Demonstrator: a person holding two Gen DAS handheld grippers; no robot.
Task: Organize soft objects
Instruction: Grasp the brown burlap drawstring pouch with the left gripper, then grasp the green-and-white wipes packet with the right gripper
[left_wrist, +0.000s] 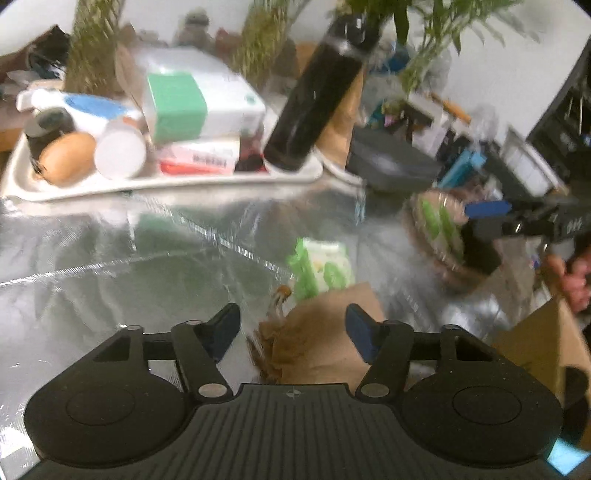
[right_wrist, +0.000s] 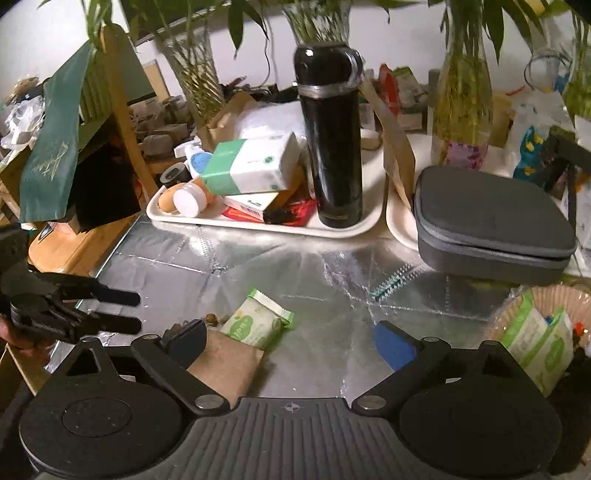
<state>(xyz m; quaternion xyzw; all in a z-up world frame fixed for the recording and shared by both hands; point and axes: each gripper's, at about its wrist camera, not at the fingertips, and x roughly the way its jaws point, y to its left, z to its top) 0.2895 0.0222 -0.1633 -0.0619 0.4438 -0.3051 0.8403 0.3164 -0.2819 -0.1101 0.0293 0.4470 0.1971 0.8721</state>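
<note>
Covering table: crinkled silver foil (right_wrist: 258, 266), cluttered trays behind.
Writing: none legible.
Left claw (left_wrist: 291, 332): parted, empty.
Right claw (right_wrist: 291, 341): wide, empty.

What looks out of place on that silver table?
A green tissue pack lies loose on the silver cover, partly on a brown paper bag, while its match sits in the wicker basket. Small brown bits are scattered beside it.
</note>
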